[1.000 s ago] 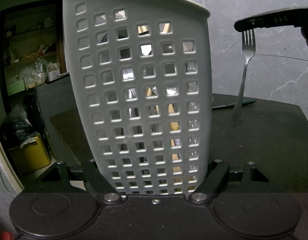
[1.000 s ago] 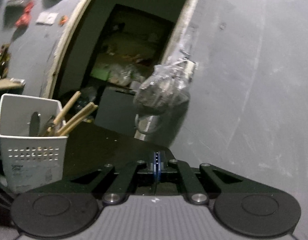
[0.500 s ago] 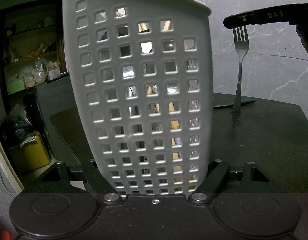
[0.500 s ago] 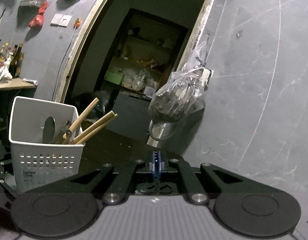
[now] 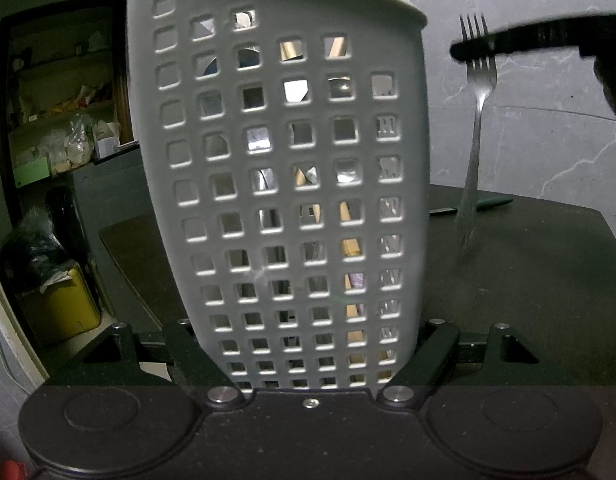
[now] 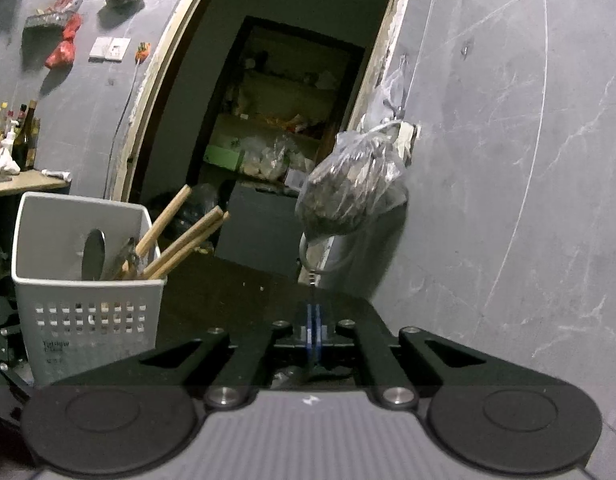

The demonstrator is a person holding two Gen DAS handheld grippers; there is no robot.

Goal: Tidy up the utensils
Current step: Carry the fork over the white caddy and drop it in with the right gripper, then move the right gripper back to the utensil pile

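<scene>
**Fork pinched upright beside held utensil basket**

Left gripper (image 5: 303,360) clamped across the base of a white perforated utensil basket (image 5: 279,184), fingers pressed on both side walls, basket filling the middle of the left wrist view and leaning slightly to the left. Basket standing at the near edge of a dark table (image 5: 540,280). Through the square holes: glimpses of wooden handles and bright metal.

Seen from the right wrist: same basket (image 6: 89,280) at the left, holding 3 wooden handles (image 6: 179,240) slanting out over the right rim, plus a metal spoon (image 6: 93,254) and other metal pieces too dim to name.

Right gripper (image 6: 312,320) closed tight, blue pads together. In the left wrist view, a dark finger (image 5: 520,42) crossing the neck of a metal fork (image 5: 474,152) just below the tines. Fork held upright, 4 tines up, handle hanging down over the table, to the right of the basket and apart from it. Handle end blurred; contact with the table not clear.

On the table behind the fork: a slim dark green pen-like item (image 5: 480,205), lying flat.

Beyond, a clear plastic bag (image 6: 352,192) hanging on the grey wall beside an open doorway (image 6: 275,128) with cluttered shelves.
</scene>
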